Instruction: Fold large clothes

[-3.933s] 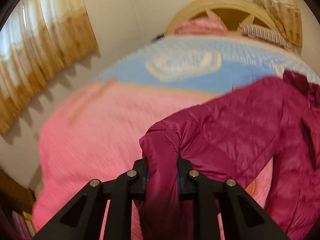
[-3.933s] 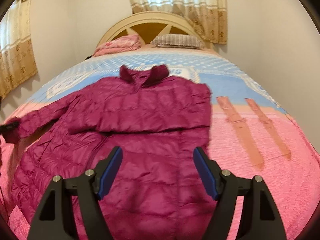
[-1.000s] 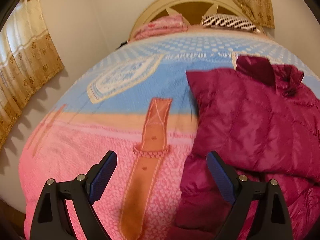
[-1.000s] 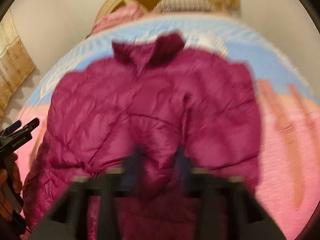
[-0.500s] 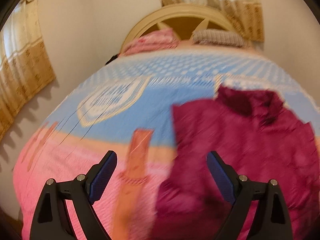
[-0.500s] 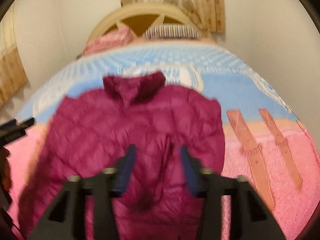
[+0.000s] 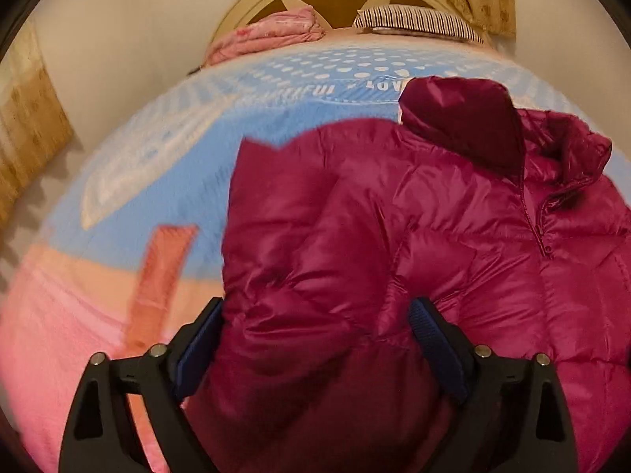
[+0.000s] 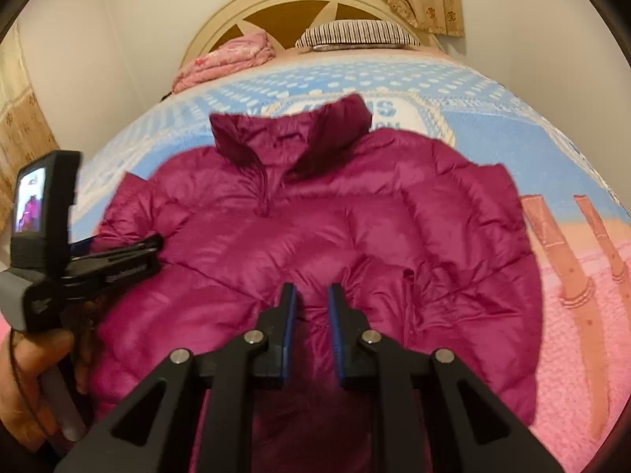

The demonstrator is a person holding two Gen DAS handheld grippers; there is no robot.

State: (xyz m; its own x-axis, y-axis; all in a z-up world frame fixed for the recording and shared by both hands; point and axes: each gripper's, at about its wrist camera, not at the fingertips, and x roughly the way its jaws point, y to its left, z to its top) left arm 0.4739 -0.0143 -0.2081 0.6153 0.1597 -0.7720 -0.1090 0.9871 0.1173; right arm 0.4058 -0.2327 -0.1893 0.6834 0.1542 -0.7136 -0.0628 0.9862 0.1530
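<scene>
A magenta puffer jacket (image 8: 315, 228) lies front up on the bed, collar toward the headboard, both sides folded inward. My left gripper (image 7: 317, 303) is down on the jacket (image 7: 453, 236) with its jaws wide and still opening; the folded left edge bulges between the blue pads (image 7: 430, 335). In the right wrist view the left gripper (image 8: 157, 254) rests at the jacket's left side, held by a hand (image 8: 31, 394). My right gripper (image 8: 312, 287) sits over the jacket's middle, its jaws narrow and closing on a fold of fabric.
The bedspread (image 8: 493, 118) is blue toward the headboard (image 8: 299, 8) and pink with orange strap prints (image 8: 552, 244) near me. A folded pink blanket (image 8: 224, 59) and a striped pillow (image 8: 355, 35) lie at the head. Curtains (image 7: 27, 130) hang along the left wall.
My left gripper moved right from above the bare bedspread onto the jacket and now straddles its folded left edge. The right gripper's jaws have narrowed over the jacket's middle.
</scene>
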